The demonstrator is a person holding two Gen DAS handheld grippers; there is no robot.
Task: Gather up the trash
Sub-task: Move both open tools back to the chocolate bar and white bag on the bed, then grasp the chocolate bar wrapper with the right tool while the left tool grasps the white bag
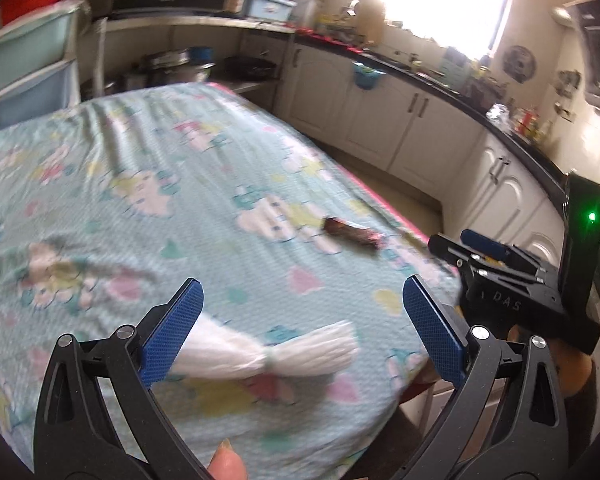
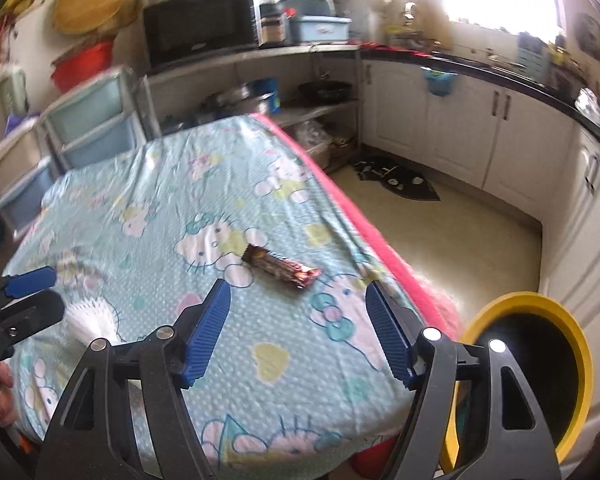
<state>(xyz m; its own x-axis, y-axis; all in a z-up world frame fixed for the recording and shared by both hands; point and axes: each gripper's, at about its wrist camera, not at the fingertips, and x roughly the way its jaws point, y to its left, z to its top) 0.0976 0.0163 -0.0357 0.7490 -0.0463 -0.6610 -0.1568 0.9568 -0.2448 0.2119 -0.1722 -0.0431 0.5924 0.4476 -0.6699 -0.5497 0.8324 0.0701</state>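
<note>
Brown wrapper (image 2: 281, 268) lies just beyond the open right hand-held gripper (image 2: 298, 294)

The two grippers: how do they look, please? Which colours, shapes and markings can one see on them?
Both are black plastic frames with triangular cut-outs and round silver rivets. The left gripper has flat blue pads with a fine diamond texture; the right gripper has ribbed blue pads. Seen from the left wrist view, the right gripper's body carries pale lettering, partly readable as "DAS", and a lit green lamp. No cables or sleeves show clearly.
</note>
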